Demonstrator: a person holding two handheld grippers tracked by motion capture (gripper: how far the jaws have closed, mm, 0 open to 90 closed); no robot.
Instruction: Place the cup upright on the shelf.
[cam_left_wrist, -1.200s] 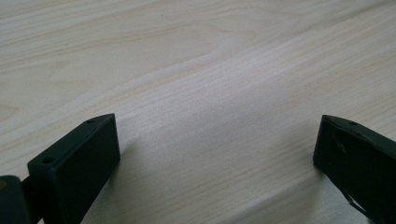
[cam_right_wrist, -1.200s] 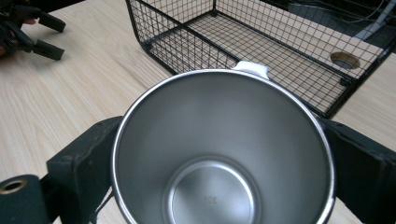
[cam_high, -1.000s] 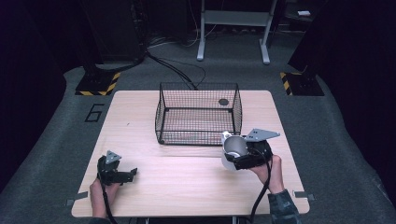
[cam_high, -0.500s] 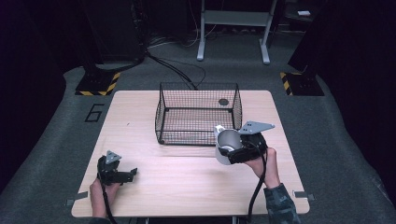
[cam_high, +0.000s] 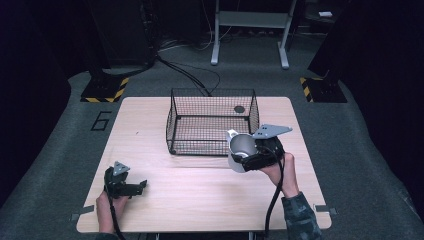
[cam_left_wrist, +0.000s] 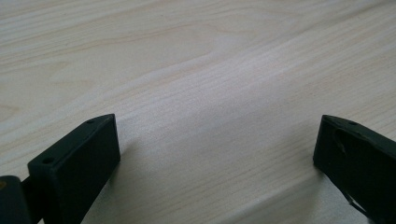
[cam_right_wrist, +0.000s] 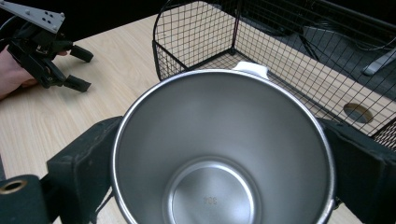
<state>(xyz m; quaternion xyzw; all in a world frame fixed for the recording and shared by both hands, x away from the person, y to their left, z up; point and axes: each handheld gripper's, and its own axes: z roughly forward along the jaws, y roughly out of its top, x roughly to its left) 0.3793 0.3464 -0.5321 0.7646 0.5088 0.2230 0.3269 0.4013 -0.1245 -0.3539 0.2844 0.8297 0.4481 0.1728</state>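
Right gripper (cam_high: 248, 159) carried steel cup (cam_right_wrist: 223, 154) nearer wire basket (cam_high: 210, 122).

Overhead light falls brightly on the pale worktop (cam_high: 200, 200) while its surroundings sink into near-black from nine through three o'clock, the high view soft and grainy, the steel cup (cam_right_wrist: 224, 154) showing gentle sheen, close jaws slightly blurred.

We hold the left gripper (cam_high: 131, 186) low at the desk's (cam_high: 200, 200) near left, jaws spread wide. Our right gripper (cam_high: 248, 159) is raised, jaws clamped on a steel cup (cam_high: 242, 148).
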